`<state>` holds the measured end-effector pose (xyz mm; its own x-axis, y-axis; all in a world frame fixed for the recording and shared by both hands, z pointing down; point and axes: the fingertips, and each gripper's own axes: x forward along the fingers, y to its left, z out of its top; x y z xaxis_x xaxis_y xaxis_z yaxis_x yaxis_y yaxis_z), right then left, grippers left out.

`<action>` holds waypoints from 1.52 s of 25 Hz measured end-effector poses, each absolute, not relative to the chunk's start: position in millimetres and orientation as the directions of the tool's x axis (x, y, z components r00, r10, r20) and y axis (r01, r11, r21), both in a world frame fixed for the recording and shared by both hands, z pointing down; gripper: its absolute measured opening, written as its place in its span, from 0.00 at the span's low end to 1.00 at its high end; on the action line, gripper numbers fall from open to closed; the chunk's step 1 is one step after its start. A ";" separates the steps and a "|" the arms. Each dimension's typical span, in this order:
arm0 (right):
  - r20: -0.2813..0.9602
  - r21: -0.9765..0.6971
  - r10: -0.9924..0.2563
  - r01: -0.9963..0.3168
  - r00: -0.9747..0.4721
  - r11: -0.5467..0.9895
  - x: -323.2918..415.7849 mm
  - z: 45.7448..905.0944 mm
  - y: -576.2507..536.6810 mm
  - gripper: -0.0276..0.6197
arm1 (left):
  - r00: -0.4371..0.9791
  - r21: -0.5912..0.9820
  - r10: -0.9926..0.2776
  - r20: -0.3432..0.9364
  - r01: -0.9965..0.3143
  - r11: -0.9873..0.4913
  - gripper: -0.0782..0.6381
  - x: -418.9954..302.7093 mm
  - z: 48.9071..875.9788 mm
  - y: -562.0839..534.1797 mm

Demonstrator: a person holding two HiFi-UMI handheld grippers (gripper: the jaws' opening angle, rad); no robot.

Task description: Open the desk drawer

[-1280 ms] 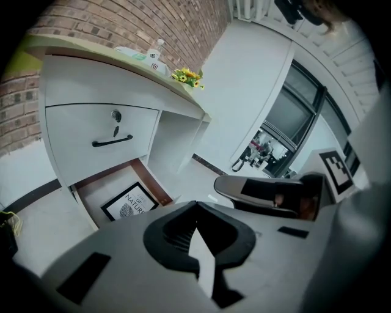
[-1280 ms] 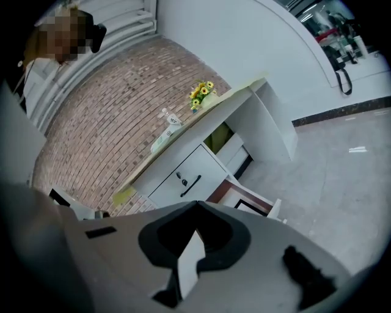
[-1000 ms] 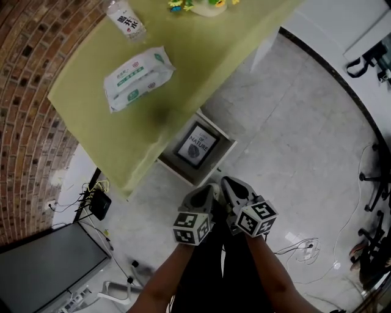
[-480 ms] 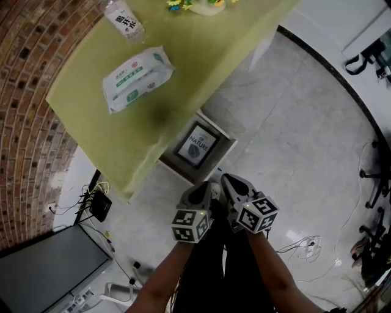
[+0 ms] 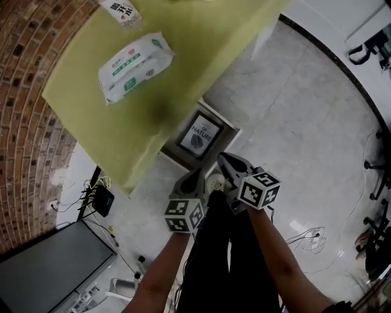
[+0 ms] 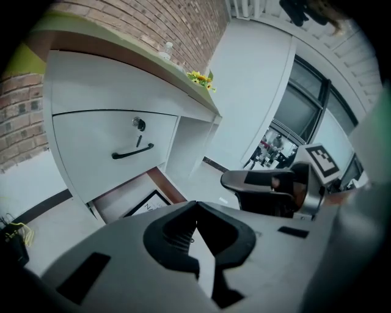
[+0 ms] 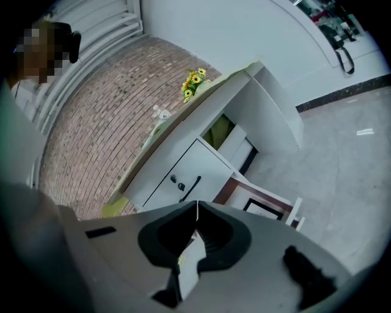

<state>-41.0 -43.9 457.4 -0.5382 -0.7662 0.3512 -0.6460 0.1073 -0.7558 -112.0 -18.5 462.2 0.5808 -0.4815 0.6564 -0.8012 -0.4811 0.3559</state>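
Observation:
The white desk has a green top [image 5: 195, 43]. Its upper drawer front [image 6: 104, 147] is closed, with a black handle [image 6: 132, 151] and a round lock [image 6: 140, 125] above it; the handle [image 7: 190, 188] also shows in the right gripper view. Below it, a low drawer [image 5: 221, 120] stands pulled out over the floor, with a framed "NATURE" picture [image 5: 200, 137] lying in it. My left gripper [image 5: 197, 177] and right gripper [image 5: 225, 160] hover side by side just short of that low drawer, both shut and empty. In each gripper view, the left gripper [image 6: 196, 203] and the right gripper [image 7: 197, 203] point at the desk front, apart from the handle.
A pack of wipes [image 5: 131, 67] and a bottle [image 5: 121, 11] lie on the desk top, and yellow flowers [image 7: 194, 81] stand at its far end. A brick wall [image 5: 24, 73] is on the left. A black box with cables [image 5: 101, 200] and a dark panel [image 5: 49, 269] sit on the floor.
Both grippers have moved forward together, closer to the pulled-out low drawer. Their jaws stay closed.

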 end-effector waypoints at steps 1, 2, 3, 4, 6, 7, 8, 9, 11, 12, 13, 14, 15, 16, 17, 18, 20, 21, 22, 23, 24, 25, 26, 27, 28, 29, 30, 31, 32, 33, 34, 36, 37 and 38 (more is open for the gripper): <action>0.338 -0.771 -0.765 -0.627 -0.548 0.109 -44.8 458.9 -51.5 0.06 | 0.573 0.351 -0.489 0.658 -0.807 -0.475 0.12 -117.4 463.3 -22.5; 0.322 -0.791 -0.763 -0.602 -0.561 0.109 -49.8 460.6 -59.2 0.06 | 0.566 0.346 -0.495 0.659 -0.813 -0.469 0.12 -122.8 464.4 -26.3; 0.305 -0.811 -0.758 -0.575 -0.577 0.111 -55.5 462.7 -67.1 0.06 | 0.560 0.342 -0.501 0.659 -0.817 -0.464 0.12 -127.7 465.7 -29.9; 0.291 -0.828 -0.750 -0.549 -0.594 0.114 -61.5 465.0 -75.1 0.06 | 0.555 0.338 -0.506 0.660 -0.821 -0.461 0.12 -132.1 467.2 -33.1; 0.269 -0.849 -0.733 -0.513 -0.625 0.126 -73.1 469.6 -92.4 0.07 | 0.545 0.329 -0.511 0.665 -0.828 -0.455 0.12 -139.3 470.6 -38.6; 0.258 -0.860 -0.728 -0.495 -0.635 0.127 -77.6 471.7 -101.6 0.07 | 0.541 0.326 -0.511 0.668 -0.830 -0.452 0.12 -141.8 472.4 -41.0; 0.242 -0.876 -0.726 -0.467 -0.643 0.121 -81.0 473.5 -111.1 0.07 | 0.539 0.325 -0.511 0.669 -0.831 -0.451 0.12 -143.5 474.2 -43.3; 0.221 -0.897 -0.728 -0.428 -0.649 0.109 -83.5 474.3 -120.7 0.07 | 0.539 0.324 -0.510 0.671 -0.831 -0.452 0.12 -144.5 476.0 -45.1; 0.174 -0.933 -0.731 -0.348 -0.660 0.091 -87.9 473.4 -138.4 0.21 | 0.542 0.327 -0.502 0.674 -0.828 -0.455 0.12 -145.0 479.6 -47.1; 0.157 -0.944 -0.728 -0.318 -0.668 0.088 -90.6 473.2 -145.6 0.25 | 0.544 0.329 -0.495 0.677 -0.826 -0.458 0.12 -144.7 481.6 -47.5; 0.143 -0.952 -0.723 -0.294 -0.676 0.087 -94.0 473.7 -151.8 0.25 | 0.546 0.330 -0.488 0.681 -0.824 -0.461 0.12 -144.5 483.9 -48.0; 0.129 -0.958 -0.718 -0.273 -0.684 0.088 -97.9 474.3 -157.7 0.25 | 0.546 0.330 -0.483 0.685 -0.823 -0.463 0.12 -144.6 486.3 -48.9; 0.115 -0.963 -0.713 -0.253 -0.691 0.090 -102.1 474.7 -163.9 0.25 | 0.545 0.329 -0.479 0.688 -0.823 -0.463 0.12 -145.0 488.6 -50.5; 0.102 -0.968 -0.711 -0.235 -0.695 0.092 -106.0 474.9 -170.2 0.25 | 0.543 0.329 -0.477 0.691 -0.824 -0.462 0.12 -145.5 490.8 -52.7; 0.092 -0.970 -0.710 -0.223 -0.698 0.093 -109.5 475.4 -176.3 0.25 | 0.541 0.328 -0.476 0.693 -0.825 -0.460 0.12 -146.0 492.8 -55.4; 0.086 -0.972 -0.709 -0.216 -0.699 0.094 -112.5 476.5 -181.9 0.25 | 0.539 0.328 -0.476 0.694 -0.826 -0.457 0.12 -146.4 494.7 -58.4; 0.084 -0.973 -0.703 -0.212 -0.706 0.096 -118.3 479.8 -190.6 0.25 | 0.538 0.326 -0.478 0.694 -0.827 -0.457 0.12 -147.3 497.4 -65.7; 0.084 -0.972 -0.697 -0.212 -0.712 0.099 -121.3 481.3 -193.9 0.25 | 0.538 0.324 -0.479 0.693 -0.827 -0.460 0.12 -147.7 498.4 -69.7; 0.083 -0.972 -0.690 -0.211 -0.719 0.103 -124.4 482.8 -196.7 0.25 | 0.539 0.321 -0.480 0.692 -0.826 -0.464 0.12 -148.2 499.2 -73.9; 0.082 -0.972 -0.684 -0.211 -0.725 0.107 -127.7 484.6 -199.0 0.25 | 0.540 0.318 -0.481 0.691 -0.825 -0.468 0.12 -148.8 499.7 -77.7; 0.083 -0.972 -0.677 -0.210 -0.732 0.108 -131.4 486.4 -200.9 0.25 | 0.540 0.315 -0.482 0.690 -0.824 -0.471 0.12 -149.6 499.9 -80.8; 0.084 -0.972 -0.670 -0.210 -0.738 0.109 -135.5 488.2 -202.5 0.25 | 0.540 0.313 -0.483 0.689 -0.823 -0.474 0.12 -150.5 499.9 -83.3; 0.086 -0.972 -0.665 -0.210 -0.742 0.109 -139.7 489.5 -204.1 0.24 | 0.540 0.311 -0.483 0.689 -0.823 -0.476 0.12 -151.5 499.8 -85.0; 0.088 -0.972 -0.661 -0.211 -0.745 0.108 -143.7 490.6 -205.7 0.24 | 0.540 0.310 -0.485 0.688 -0.823 -0.477 0.12 -152.4 499.5 -86.2; 0.094 -0.971 -0.659 -0.215 -0.746 0.105 -147.2 491.8 -207.4 0.24 | 0.539 0.309 -0.485 0.688 -0.823 -0.476 0.12 -153.3 499.3 -86.8; 0.102 -0.970 -0.659 -0.221 -0.745 0.100 -150.2 493.2 -209.1 0.22 | 0.538 0.309 -0.486 0.689 -0.824 -0.474 0.12 -154.4 499.2 -86.7; 0.113 -0.969 -0.661 -0.230 -0.742 0.092 -152.4 495.1 -210.7 0.19 | 0.535 0.309 -0.486 0.691 -0.826 -0.472 0.12 -155.8 499.4 -85.9; 0.121 -0.968 -0.666 -0.236 -0.736 0.085 -153.7 496.8 -211.8 0.15 | 0.533 0.309 -0.484 0.694 -0.828 -0.468 0.12 -157.2 499.7 -84.3; 0.121 -0.969 -0.671 -0.235 -0.731 0.082 -154.3 497.8 -212.4 0.15 | 0.531 0.311 -0.483 0.696 -0.830 -0.463 0.12 -158.5 500.2 -81.9; 0.114 -0.971 -0.678 -0.226 -0.727 0.079 -154.5 498.0 -212.5 0.15 | 0.530 0.314 -0.481 0.699 -0.831 -0.459 0.12 -159.6 500.7 -79.0; 0.104 -0.975 -0.685 -0.211 -0.721 0.073 -154.6 497.9 -212.5 0.15 | 0.528 0.317 -0.478 0.702 -0.832 -0.455 0.12 -160.2 501.3 -75.6; 0.089 -0.984 -0.703 -0.174 -0.706 0.050 -153.9 498.6 -212.4 0.11 | 0.526 0.321 -0.472 0.707 -0.834 -0.448 0.12 -159.9 503.0 -69.0; 0.082 -0.988 -0.712 -0.153 -0.697 0.036 -153.0 499.2 -212.3 0.10 | 0.525 0.323 -0.470 0.709 -0.835 -0.445 0.12 -159.3 503.9 -66.2; 0.076 -0.991 -0.722 -0.135 -0.688 0.024 -152.2 499.5 -212.2 0.09 | 0.525 0.325 -0.469 0.710 -0.836 -0.443 0.12 -158.5 504.4 -63.6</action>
<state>-152.2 -212.2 499.5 -0.6881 -0.7217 0.0758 -0.1347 0.0245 -0.9906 -158.5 -63.6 504.4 0.5248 -0.4690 0.7104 -0.8357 -0.4426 0.3252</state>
